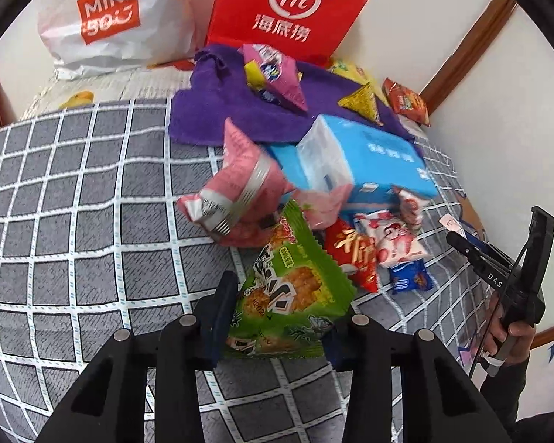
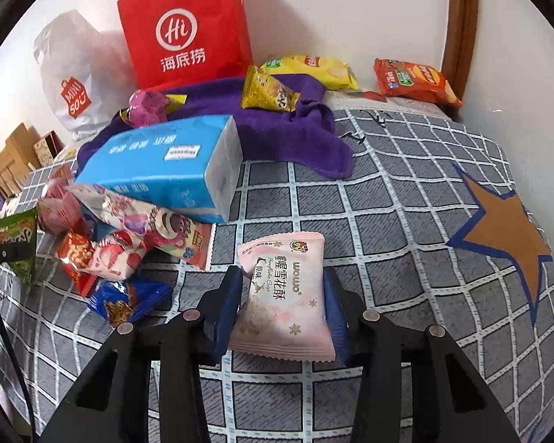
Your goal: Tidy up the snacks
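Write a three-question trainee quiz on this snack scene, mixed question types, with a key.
1. True or false: the left gripper is shut on the green snack packet.
2. Which packet sits between the right gripper's jaws? A) pink snowflake packet B) yellow chip bag C) orange packet
3. Fill in: the blue tissue pack lies partly on the ______ cloth.

Key: 1 true; 2 A; 3 purple.

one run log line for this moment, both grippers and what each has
left gripper: shut on green snack packet | right gripper: shut on pink snack packet | pile by blue tissue pack
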Demonstrator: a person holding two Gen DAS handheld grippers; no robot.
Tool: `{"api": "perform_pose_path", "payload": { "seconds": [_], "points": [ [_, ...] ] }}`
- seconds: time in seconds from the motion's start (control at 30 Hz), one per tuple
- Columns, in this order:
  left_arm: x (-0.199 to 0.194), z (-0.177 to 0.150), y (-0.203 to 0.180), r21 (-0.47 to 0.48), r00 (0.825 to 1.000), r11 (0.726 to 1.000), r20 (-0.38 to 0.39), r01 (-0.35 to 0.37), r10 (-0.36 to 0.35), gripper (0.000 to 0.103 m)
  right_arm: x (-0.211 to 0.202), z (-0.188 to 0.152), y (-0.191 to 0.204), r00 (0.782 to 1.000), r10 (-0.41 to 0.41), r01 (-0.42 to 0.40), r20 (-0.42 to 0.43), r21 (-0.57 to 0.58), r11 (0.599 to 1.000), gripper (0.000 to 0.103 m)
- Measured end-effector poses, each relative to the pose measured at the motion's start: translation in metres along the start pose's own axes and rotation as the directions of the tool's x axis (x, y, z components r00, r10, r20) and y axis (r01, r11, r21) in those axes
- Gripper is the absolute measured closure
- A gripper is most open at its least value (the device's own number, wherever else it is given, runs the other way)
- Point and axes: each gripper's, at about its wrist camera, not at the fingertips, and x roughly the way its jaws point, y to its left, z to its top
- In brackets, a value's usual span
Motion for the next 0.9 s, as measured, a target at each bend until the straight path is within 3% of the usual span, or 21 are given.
{"api": "perform_pose_path", "payload": {
  "seconds": [0.33,0.6,0.9],
  "points": [
    [-0.016,0.020,-0.037,0.042,0.998,0.998,0.032,0.046,-0.048,0.064,-0.034,0.025,0.013,0.997,0.017,-0.015,0.069,-0.032,0.999,0.059],
    [-0.019,0.043,-0.074,0.095,0.997,0.995,0.057,0.039,-0.044,0.064,-0.053,0.054,0.048,0.986,0.116,-0.106,0.121,-0.079,0.991,0.059],
    [-0.036,0.088,-0.088,0.118,0.993,0.993,0.118,0.012,-0.026,0.064,-0.051,0.108,0.061,0.982,0.081,-0.064,0.169,-0.107,0.992,0.059]
  ]
}}
